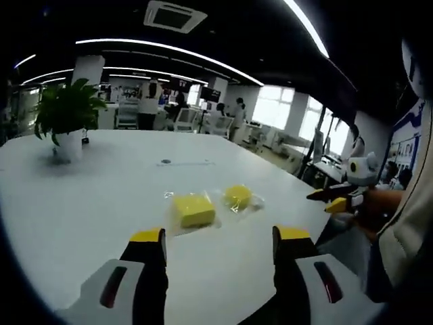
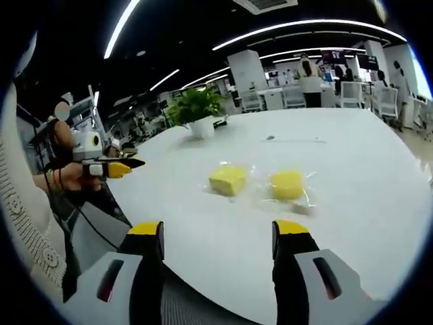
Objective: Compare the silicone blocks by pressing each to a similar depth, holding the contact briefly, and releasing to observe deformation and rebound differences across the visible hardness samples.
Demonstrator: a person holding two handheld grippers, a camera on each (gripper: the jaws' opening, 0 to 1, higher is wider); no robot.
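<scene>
Two yellow silicone blocks lie in clear wrappers on the white table. The square block is on the left and the round block just to its right. My left gripper hovers short of them, open, with nothing between its jaws. In the right gripper view the square block and the round block lie ahead of my right gripper, which is open and holds nothing, above the table's near edge. Each gripper appears in the other's view, held by a hand: the right gripper, the left gripper.
A potted plant stands at the far side of the table. A small dark mark lies mid-table. The person's sleeve is close by. Chairs, desks and people fill the office behind.
</scene>
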